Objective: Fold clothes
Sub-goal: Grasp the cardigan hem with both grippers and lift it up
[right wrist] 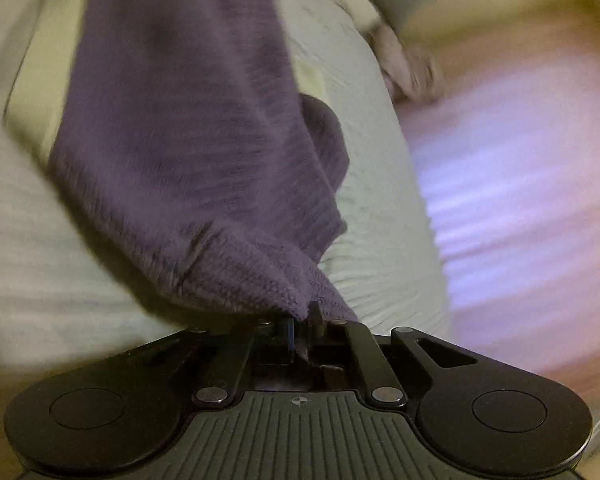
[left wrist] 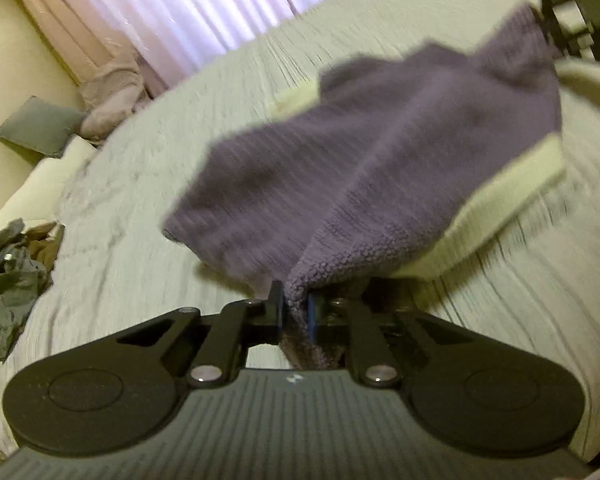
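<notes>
A purple knitted garment point(left wrist: 364, 148) hangs stretched above the pale green bedspread point(left wrist: 140, 184). My left gripper point(left wrist: 294, 306) is shut on its near corner, the knit pinched between the two black jaws. In the left wrist view the cloth runs up to the top right, where my right gripper point(left wrist: 556, 12) grips its far end. The right wrist view shows the same purple garment point(right wrist: 188, 128) draping away, with my right gripper point(right wrist: 302, 322) shut on a bunched corner. A pale yellow-green cloth point(left wrist: 508, 188) lies flat on the bed under the garment.
Pink curtains point(left wrist: 188, 12) hang behind the bed. A grey cushion point(left wrist: 40, 126) lies at the far left by the wall. Crumpled dark clothing point(left wrist: 8, 276) is piled at the bed's left edge. Both views are blurred by motion.
</notes>
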A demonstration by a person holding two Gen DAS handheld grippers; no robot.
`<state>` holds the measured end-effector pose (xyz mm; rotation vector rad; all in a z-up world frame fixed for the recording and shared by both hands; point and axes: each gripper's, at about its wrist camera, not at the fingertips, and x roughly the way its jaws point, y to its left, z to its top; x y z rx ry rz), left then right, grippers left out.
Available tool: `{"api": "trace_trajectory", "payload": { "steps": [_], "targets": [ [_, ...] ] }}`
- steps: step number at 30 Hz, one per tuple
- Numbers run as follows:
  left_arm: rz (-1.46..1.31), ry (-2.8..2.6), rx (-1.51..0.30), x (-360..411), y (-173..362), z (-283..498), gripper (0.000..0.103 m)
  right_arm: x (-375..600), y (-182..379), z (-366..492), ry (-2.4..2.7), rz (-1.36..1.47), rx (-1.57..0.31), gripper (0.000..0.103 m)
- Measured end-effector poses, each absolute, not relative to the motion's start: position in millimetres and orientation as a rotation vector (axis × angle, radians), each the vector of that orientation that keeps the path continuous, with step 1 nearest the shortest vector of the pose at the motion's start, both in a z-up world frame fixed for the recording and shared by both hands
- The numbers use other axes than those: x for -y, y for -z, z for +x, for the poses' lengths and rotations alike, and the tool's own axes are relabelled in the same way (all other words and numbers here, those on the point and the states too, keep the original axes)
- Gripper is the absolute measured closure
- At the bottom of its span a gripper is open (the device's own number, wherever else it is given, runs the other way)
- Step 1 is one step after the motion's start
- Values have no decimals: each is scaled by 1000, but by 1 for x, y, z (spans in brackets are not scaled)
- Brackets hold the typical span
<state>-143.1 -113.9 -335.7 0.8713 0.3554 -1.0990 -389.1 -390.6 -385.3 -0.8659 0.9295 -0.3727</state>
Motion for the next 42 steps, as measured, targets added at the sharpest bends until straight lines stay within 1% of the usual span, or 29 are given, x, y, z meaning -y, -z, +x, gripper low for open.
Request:
{"api": "trace_trajectory", "payload": {
  "steps": [2,6,13,16,18,22,25,30,32,36,40,41,42],
  "targets": [
    [824,1103,-324,115,314,-136,93,391,362,-387,438,-774,-909,99],
    [717,1102,-185,120,248,-106,93,385,301,-380,637,-671,-824,99],
    [522,1154,94,123,107,-50,93,342,162,-363,916,-674,-626,100],
    [473,1170,184,118,62,-34,93,320,102,-358,999,-687,-546,100],
    [431,1185,222,109,38,-23,93,304,63,-356,1051,-689,-486,100],
    [380,1212,259,81,13,-11,93,263,5,-358,1106,-722,-401,100],
    [360,1239,266,52,3,-9,93,228,-18,-358,1131,-762,-377,100],
    [391,1304,223,21,-9,-16,93,190,-33,-362,1148,-752,-426,100],
    [406,1318,221,22,-18,-13,93,183,-38,-363,1151,-739,-452,100],
    [407,1332,214,41,-34,-2,93,202,-51,-364,1151,-726,-475,100],
    [409,1351,80,119,-30,26,93,259,-51,-342,1121,-706,-470,99],
    [426,1362,1,154,-22,39,93,277,-50,-334,1110,-699,-472,99],
    [442,1372,-78,189,-14,53,90,305,-39,-322,1100,-682,-479,99]
  ]
}}
